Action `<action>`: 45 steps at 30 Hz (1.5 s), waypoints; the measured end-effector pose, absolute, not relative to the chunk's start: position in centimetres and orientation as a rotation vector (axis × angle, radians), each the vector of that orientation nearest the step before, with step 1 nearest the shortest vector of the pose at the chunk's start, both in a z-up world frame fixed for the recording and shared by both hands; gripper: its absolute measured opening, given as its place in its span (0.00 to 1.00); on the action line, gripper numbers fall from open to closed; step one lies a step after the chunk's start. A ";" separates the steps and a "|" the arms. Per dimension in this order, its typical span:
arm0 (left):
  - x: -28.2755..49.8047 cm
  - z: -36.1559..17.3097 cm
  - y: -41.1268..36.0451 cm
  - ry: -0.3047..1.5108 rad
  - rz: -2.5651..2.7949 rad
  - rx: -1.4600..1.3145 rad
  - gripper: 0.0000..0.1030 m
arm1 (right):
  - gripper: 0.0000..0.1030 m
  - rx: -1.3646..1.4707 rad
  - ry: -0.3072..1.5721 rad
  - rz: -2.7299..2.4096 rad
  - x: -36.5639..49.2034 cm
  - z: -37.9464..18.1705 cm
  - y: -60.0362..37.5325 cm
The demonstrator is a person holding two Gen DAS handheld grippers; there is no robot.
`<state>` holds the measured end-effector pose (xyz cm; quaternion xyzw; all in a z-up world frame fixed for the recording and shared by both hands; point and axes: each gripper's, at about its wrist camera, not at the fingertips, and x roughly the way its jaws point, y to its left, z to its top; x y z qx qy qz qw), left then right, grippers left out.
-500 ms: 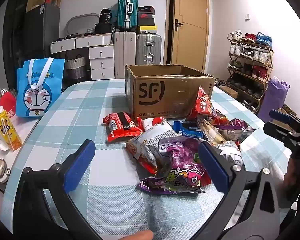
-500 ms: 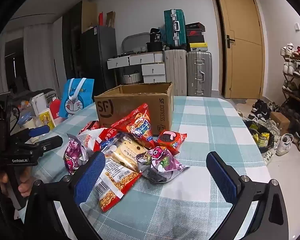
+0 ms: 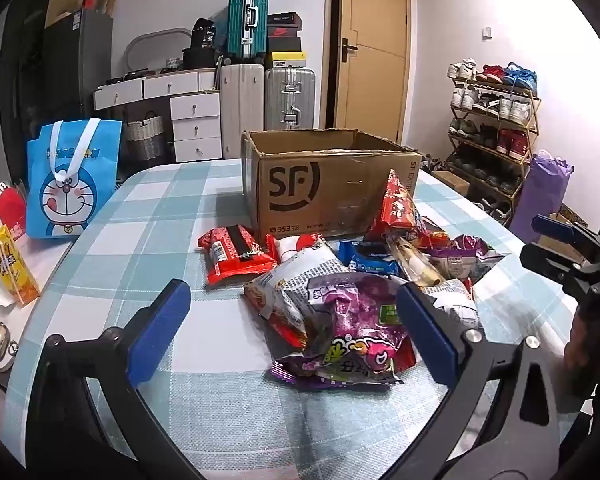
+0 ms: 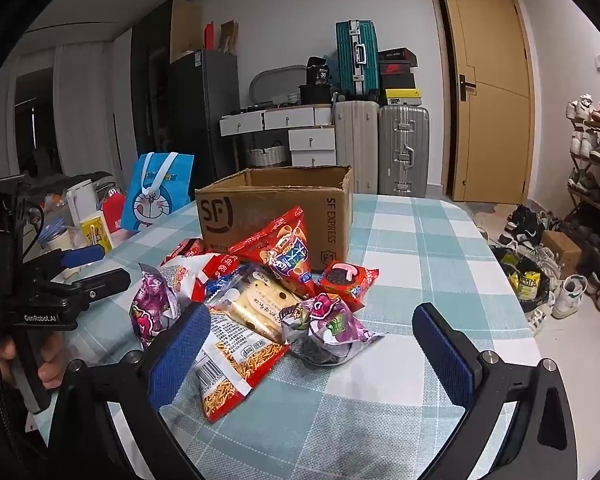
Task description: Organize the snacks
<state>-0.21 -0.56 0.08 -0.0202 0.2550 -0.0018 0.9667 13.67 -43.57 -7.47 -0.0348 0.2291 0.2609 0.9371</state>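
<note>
Nothing had shifted since half a second earlier. The open cardboard box (image 3: 332, 188) stood empty-looking; the snack packets (image 3: 356, 280) lay heaped just before it. Left gripper (image 3: 296, 332) and right gripper (image 4: 320, 344) hovered released, grasping nothing: sorting unstarted.

Past my work I see a blue cartoon-cat tote bag (image 3: 74, 184) standing on the checked surface (image 3: 148, 216), a teal hard-shell suitcase (image 3: 247, 20) stacked above white drawers (image 3: 196, 126), and a wooden shoe rack (image 3: 494, 120) beside the tan door (image 3: 376, 48).
</note>
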 end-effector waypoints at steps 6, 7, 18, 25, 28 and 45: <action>0.0 0.1 -0.1 0.525 -0.005 -0.054 1.00 | 1.00 -0.069 0.471 0.533 14.1 -7.3 -44.0; 0.0 0.0 -0.1 0.524 -0.006 -0.052 1.00 | 1.00 -0.068 0.471 0.536 14.1 -7.3 -44.0; 0.1 0.0 -0.5 0.520 -0.037 -0.037 1.00 | 1.00 -0.066 0.470 0.536 14.1 -7.3 -44.0; 0.3 -0.1 -0.4 0.530 -0.021 -0.034 1.00 | 1.00 -0.065 0.471 0.535 14.1 -7.3 -44.0; 0.3 -0.1 -0.5 0.529 -0.019 -0.032 1.00 | 1.00 -0.064 0.472 0.534 14.1 -7.3 -44.0; 0.6 -0.4 -1.2 0.540 -0.041 -0.005 1.00 | 1.00 -0.064 0.496 0.502 14.6 -7.5 -44.1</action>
